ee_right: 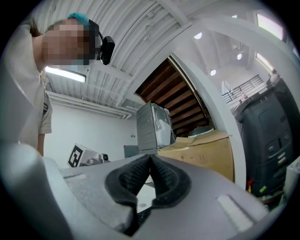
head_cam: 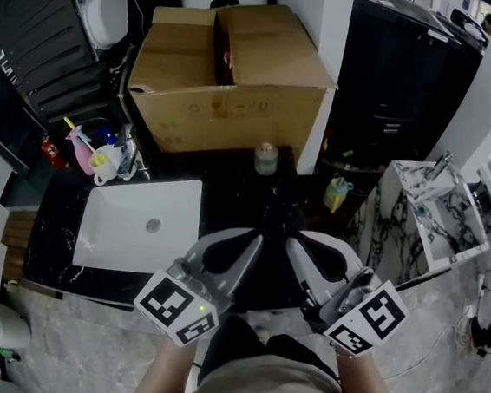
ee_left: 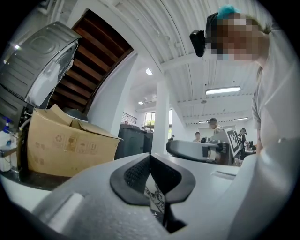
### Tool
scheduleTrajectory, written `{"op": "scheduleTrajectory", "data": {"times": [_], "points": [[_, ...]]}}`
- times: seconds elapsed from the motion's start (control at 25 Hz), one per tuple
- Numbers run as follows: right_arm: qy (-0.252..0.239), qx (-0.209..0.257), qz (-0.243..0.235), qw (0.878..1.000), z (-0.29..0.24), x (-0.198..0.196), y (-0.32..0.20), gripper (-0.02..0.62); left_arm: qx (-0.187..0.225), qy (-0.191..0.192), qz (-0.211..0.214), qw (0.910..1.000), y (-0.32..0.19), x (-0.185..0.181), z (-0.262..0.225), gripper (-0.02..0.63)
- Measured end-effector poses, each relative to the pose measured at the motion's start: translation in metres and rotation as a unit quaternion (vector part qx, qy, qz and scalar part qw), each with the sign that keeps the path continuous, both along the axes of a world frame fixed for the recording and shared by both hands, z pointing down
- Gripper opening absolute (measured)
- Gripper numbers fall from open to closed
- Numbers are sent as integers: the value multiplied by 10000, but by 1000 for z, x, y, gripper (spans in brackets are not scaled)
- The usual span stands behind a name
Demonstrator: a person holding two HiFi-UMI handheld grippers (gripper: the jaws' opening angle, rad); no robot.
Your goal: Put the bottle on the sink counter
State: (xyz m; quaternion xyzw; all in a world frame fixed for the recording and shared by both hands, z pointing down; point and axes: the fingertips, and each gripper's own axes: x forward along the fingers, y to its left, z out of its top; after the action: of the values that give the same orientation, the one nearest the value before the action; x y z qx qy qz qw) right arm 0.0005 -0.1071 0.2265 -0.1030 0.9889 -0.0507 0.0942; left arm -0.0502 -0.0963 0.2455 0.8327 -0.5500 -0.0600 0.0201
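1. We look steeply down on a dark sink counter [head_cam: 245, 202] that runs across the middle of the head view.
2. A big brown cardboard box [head_cam: 230, 94] stands at the back of this counter, its top flaps partly open.
3. A white rectangular basin [head_cam: 112, 221] is set into the counter's left part, with a round drain near its middle.
4. The left gripper [head_cam: 255, 238] reaches in from the bottom edge and lies level over the counter's near edge, just right of the basin. In its own view the black ribbed pads [ee_left: 136, 176] meet at their tips with nothing between them, so this claw is closed and empty.
5. The right gripper [head_cam: 294, 242] lies just beside the left one, pointing the same way. Its pads [ee_right: 131, 180] also touch at the tips around nothing, so it too is closed and empty.
6. A cluster of spray bottles [head_cam: 93, 153], pink and yellow, stands at the basin's far left corner.
7. The bottle [head_cam: 266, 159], small and pale with a light cap, stands upright on the counter just in front of the box, beyond both claws and apart from them.
8. A small yellow and teal container [head_cam: 337, 193] sits to the right of the counter; we cannot tell what it rests on.
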Motion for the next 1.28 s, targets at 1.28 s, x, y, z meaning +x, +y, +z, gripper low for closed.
{"op": "scheduleTrajectory", "data": {"times": [1.28], "points": [[478,72,-217,9986,38,-15,11,3,-664,227,223,9973,6,3,44,8]]}}
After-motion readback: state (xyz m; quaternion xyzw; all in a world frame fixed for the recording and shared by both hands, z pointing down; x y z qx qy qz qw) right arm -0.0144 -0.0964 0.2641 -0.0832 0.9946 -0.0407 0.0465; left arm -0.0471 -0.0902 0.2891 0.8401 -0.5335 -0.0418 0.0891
